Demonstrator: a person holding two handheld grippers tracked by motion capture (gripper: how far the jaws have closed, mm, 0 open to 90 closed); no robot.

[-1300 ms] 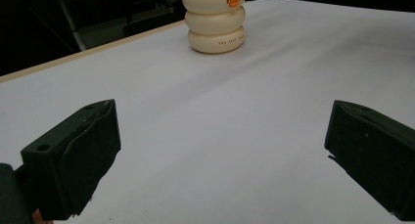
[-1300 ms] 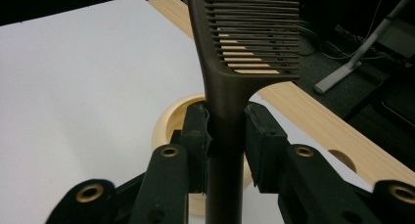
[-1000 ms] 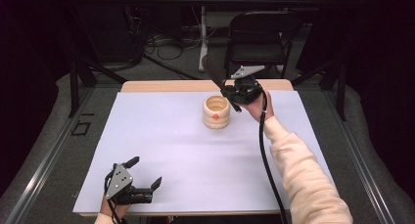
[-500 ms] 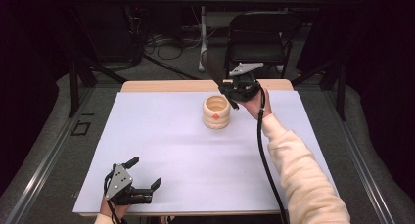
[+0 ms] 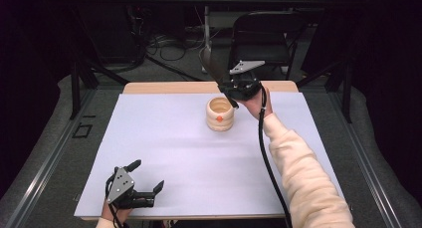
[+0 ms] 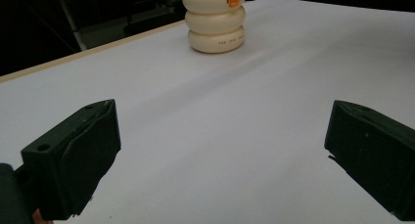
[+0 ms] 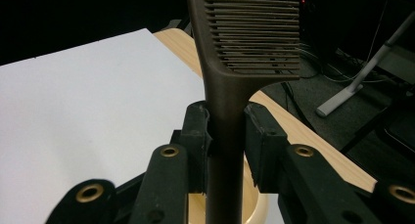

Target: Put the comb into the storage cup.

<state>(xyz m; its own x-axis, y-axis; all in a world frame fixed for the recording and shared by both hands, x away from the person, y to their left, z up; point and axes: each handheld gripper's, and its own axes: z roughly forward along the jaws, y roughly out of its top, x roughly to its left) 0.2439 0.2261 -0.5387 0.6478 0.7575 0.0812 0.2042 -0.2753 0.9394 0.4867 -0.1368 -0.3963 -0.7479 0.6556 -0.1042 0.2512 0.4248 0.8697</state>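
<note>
- The right tongs [image 5: 234, 91] were clamped on the handle of a dark brown plastic comb [image 7: 244, 33], held just above the far rim of a cream ribbed holder with an orange dot [image 5: 220, 114].
- The comb's toothed end pointed up and away from the counter [image 5: 164, 148].
- The holder stood upright on the white-covered counter near its far edge.
- The left tongs [image 5: 144, 180] rested at the near left corner, jaws spread wide, gripping nothing.

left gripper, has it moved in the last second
No. The left gripper sits open at the same near-left spot on the white table cover.
</note>
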